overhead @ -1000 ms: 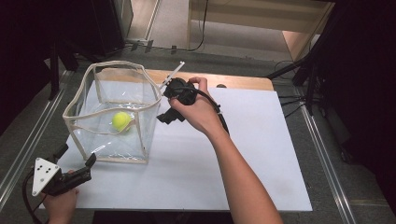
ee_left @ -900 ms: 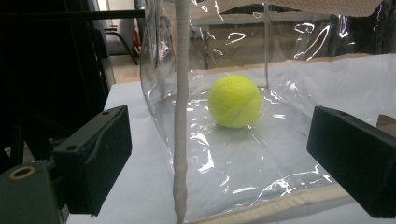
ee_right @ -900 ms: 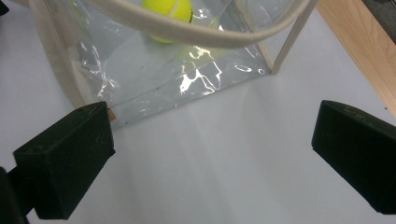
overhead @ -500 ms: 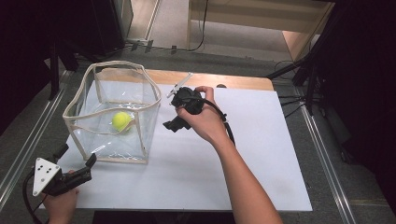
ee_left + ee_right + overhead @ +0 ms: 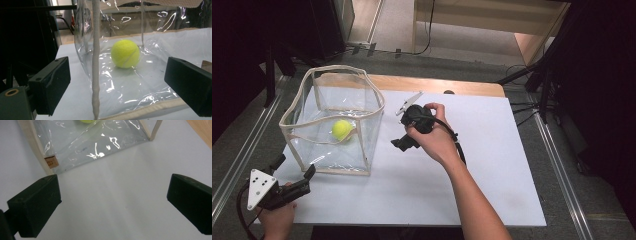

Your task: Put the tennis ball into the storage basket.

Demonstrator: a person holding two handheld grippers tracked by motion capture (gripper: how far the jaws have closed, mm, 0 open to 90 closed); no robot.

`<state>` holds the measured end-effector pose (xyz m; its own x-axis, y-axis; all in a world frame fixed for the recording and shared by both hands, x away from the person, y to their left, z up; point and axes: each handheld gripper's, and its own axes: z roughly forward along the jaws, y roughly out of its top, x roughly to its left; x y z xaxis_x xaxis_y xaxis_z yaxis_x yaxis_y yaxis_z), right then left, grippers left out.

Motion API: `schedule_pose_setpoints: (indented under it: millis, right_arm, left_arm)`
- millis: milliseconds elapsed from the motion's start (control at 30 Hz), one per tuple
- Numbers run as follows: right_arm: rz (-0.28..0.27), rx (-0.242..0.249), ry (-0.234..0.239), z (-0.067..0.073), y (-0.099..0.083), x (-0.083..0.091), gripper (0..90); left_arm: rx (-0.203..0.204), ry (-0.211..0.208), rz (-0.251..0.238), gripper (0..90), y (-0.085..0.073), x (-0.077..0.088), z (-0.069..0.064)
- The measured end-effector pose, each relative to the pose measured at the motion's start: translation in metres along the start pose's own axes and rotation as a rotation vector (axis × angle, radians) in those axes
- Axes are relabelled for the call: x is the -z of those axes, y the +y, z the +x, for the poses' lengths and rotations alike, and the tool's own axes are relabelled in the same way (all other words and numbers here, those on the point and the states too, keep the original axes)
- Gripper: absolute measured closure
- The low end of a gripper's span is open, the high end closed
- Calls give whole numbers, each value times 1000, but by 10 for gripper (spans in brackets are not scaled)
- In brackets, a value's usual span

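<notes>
Currently tennis ball (image 5: 342, 129) sits inside clear bag (image 5: 362, 145). Left gripper (image 5: 293, 178) and right gripper (image 5: 112, 205): both spread wide, holding nothing.

The clear plastic bin with pale fabric edging (image 5: 332, 122) stood on the white table (image 5: 492, 175) toward its far left. Inside the bin lay the yellow-green tennis ball (image 5: 342, 129). Right of the bin hovered the right gripper (image 5: 404, 142); near the bin's front left corner rested the left gripper (image 5: 294, 170).

A white table sheet (image 5: 492, 165), with black stands (image 5: 544, 75) at two o'clock and floor rails (image 5: 242, 150) at nine
</notes>
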<state>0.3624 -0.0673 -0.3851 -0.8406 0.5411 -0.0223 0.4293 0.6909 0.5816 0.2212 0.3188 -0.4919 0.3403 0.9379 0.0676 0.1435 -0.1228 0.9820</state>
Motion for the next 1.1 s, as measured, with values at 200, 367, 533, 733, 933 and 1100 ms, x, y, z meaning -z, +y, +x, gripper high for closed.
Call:
schedule_pose_setpoints:
  millis: [200,367,533,733,933,1100]
  right_arm:
    - [-16,-14,-3,1,-14,-3,0]
    - [-24,-22,-4,2,-23,-4,0]
    - [-36,-42,-13,2,-36,-4,0]
    - [-56,-63,-23,2,-50,-4,0]
    - [-70,-78,-24,2,-63,-5,0]
    - [-86,-98,-32,2,-77,-5,0]
  left_arm:
    - [-2,2,3,69,0,0,0]
    - [-1,2,3,69,0,0,-1]
    - [-1,2,2,69,0,0,-1]
    - [-1,3,3,69,0,0,-1]
    - [-2,0,2,69,0,0,-1]
    - [-3,0,2,69,0,0,-1]
